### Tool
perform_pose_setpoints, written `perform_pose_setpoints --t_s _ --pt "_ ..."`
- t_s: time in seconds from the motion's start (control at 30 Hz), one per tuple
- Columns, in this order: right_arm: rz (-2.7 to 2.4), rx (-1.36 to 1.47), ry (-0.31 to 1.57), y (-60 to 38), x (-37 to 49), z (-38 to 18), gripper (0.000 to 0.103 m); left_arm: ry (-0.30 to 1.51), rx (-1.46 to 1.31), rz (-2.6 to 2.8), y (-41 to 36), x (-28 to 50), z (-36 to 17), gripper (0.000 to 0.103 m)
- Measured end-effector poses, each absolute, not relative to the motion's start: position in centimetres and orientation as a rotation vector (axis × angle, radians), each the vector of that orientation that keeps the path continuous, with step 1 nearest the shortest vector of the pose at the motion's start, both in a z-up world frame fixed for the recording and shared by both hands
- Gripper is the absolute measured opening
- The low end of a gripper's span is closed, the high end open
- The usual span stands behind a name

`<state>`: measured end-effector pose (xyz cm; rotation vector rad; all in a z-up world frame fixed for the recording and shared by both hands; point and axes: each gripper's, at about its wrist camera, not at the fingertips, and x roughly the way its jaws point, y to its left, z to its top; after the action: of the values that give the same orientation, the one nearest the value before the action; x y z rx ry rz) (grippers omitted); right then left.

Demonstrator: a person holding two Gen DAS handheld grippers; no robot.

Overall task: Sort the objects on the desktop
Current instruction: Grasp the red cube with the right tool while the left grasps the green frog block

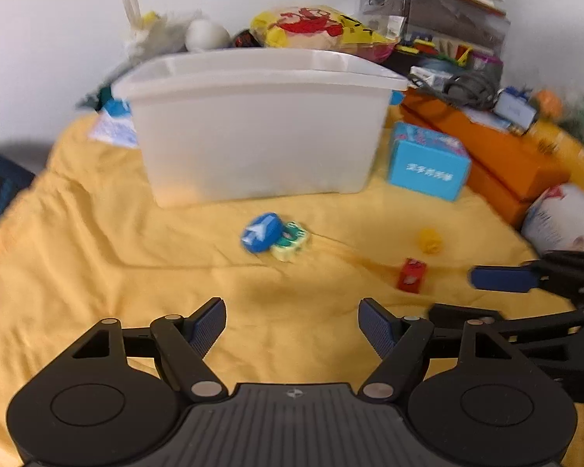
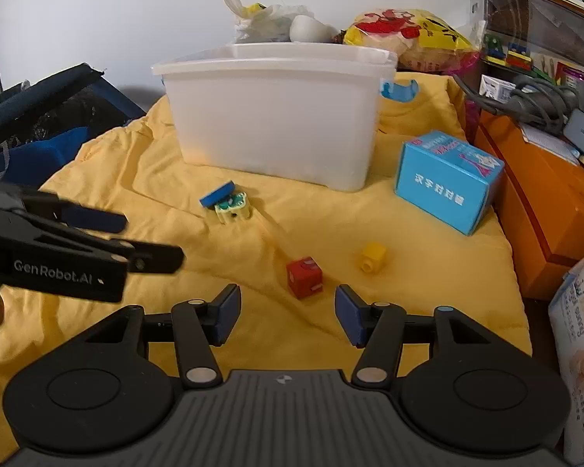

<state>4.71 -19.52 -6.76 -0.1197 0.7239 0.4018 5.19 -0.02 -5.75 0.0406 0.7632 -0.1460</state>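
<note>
A white plastic bin (image 1: pixel 253 128) (image 2: pixel 276 116) stands at the back of the yellow cloth. In front of it a blue round piece (image 1: pixel 261 232) (image 2: pixel 217 193) leans on a pale yellow-green toy (image 1: pixel 292 242) (image 2: pixel 233 207). A red cube (image 1: pixel 412 275) (image 2: pixel 304 277) and a small yellow block (image 1: pixel 430 240) (image 2: pixel 373 257) lie to the right. A blue box (image 1: pixel 428 161) (image 2: pixel 449 181) stands beside the bin. My left gripper (image 1: pixel 292 329) (image 2: pixel 148 239) is open and empty. My right gripper (image 2: pixel 288 317) is open and empty, just before the red cube; it also shows in the left wrist view (image 1: pixel 475 295).
Orange boxes (image 1: pixel 494 159) (image 2: pixel 545 202) with cables and clutter line the right side. A white printed pack (image 2: pixel 580 350) stands at the right front. A dark blue bag (image 2: pixel 39 124) lies to the left. Snack bags (image 2: pixel 405 39) sit behind the bin.
</note>
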Motion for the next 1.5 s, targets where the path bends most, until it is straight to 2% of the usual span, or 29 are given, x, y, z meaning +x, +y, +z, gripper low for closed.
perform_pose_setpoints --t_s 0.17,0.27,0.33,0.47,0.53,0.73,0.77,0.9,0.97,1.0,1.13,1.33,1.5 --pt "0.38 -0.105 0.749 -20.3 5.0 -7.5 0.057 0.767 0.059 -0.174 -0.2 5.4 -5.8 0.078" --pt "0.386 -0.124 0.737 -20.1 5.7 -7.3 0.05 0.776 0.083 -0.194 -0.6 5.7 -6.1 0.078" --pt "0.395 -0.157 0.727 -19.7 6.6 -7.4 0.04 0.785 0.117 -0.198 -1.1 6.2 -6.3 0.078" --pt "0.399 -0.143 0.763 -19.3 8.9 -8.3 0.036 0.784 0.164 -0.224 -1.9 8.1 -6.9 0.078" --pt "0.411 -0.137 0.795 -19.2 9.7 -8.9 0.026 0.802 0.153 -0.235 -2.1 9.4 -7.5 0.077" --pt "0.404 -0.147 0.788 -19.6 8.3 -8.8 0.025 0.847 0.041 -0.209 -2.3 12.6 -8.8 0.061" --pt "0.401 -0.143 0.794 -19.8 8.1 -8.8 0.022 0.84 0.021 -0.192 -2.3 13.0 -8.9 0.06" --pt "0.383 -0.107 0.808 -20.4 7.5 -9.1 0.022 0.83 0.026 -0.146 -2.9 14.8 -9.5 0.06" --pt "0.378 -0.111 0.805 -20.3 7.4 -9.0 0.022 0.821 0.032 -0.14 -3.0 15.0 -9.8 0.05" --pt "0.376 -0.115 0.803 -20.2 7.4 -9.0 0.022 0.816 0.027 -0.138 -2.9 14.8 -9.7 0.037" --pt "0.37 -0.112 0.796 -20.2 7.1 -8.9 0.022 0.84 0.0 -0.169 -1.7 13.5 -9.1 0.036" --pt "0.393 -0.106 0.787 -20.2 6.5 -8.4 0.022 0.879 -0.001 -0.251 0.6 7.2 -7.6 0.036" --pt "0.428 -0.094 0.779 -20.2 5.2 -7.5 0.022 0.905 0.024 -0.261 1.0 3.4 -8.5 0.036"
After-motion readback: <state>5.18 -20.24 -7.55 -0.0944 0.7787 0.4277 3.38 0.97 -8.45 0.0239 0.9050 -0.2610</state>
